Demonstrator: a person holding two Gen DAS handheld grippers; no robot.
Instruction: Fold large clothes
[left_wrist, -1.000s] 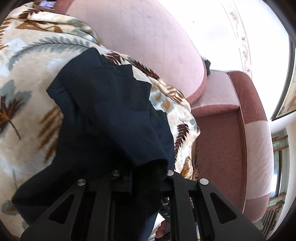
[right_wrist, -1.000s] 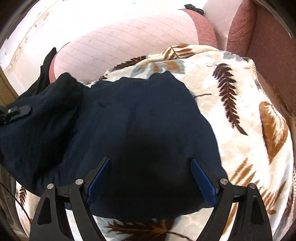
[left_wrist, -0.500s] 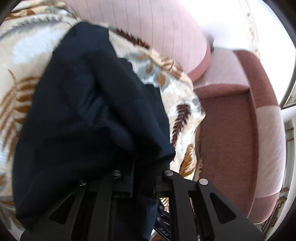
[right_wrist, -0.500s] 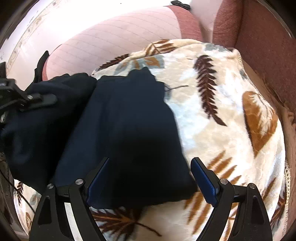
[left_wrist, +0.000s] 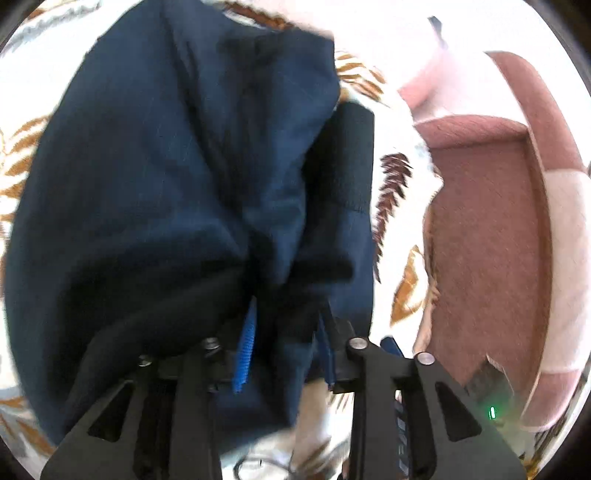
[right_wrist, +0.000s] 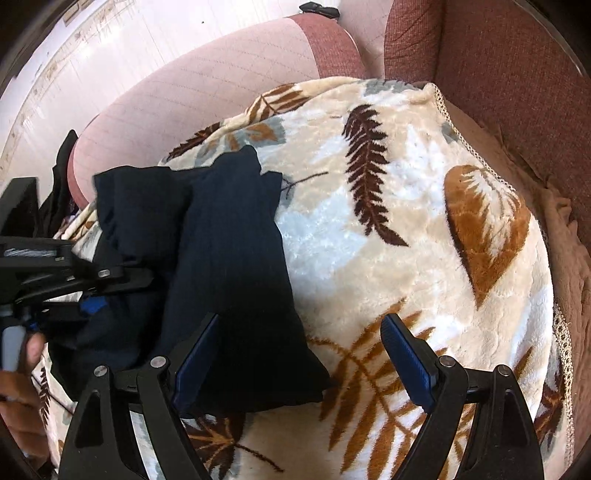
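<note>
Left tool (left_wrist: 284, 328) still clamped on navy garment (right_wrist: 236, 266), now folded narrower; right tool (right_wrist: 299, 354) apart, empty.

Navy garment (right_wrist: 236, 266): no longer spread wide under the right wrist view as a second ago; now a narrower strip, its left portion gathered over toward the left gripper (left_wrist: 284, 332).
Leaf-print blanket (right_wrist: 406, 240): far more of it lies bare on the right side than before.
Left gripper: blue pads (left_wrist: 243, 354), earlier pressed together out of sight, now show with a gap between them, cloth bunched in that gap; whether it still grips cannot be told. In the right wrist view it now reaches in from the left edge, closer than a second ago.
Left wrist view: cloth fills more of it, blurred.
</note>
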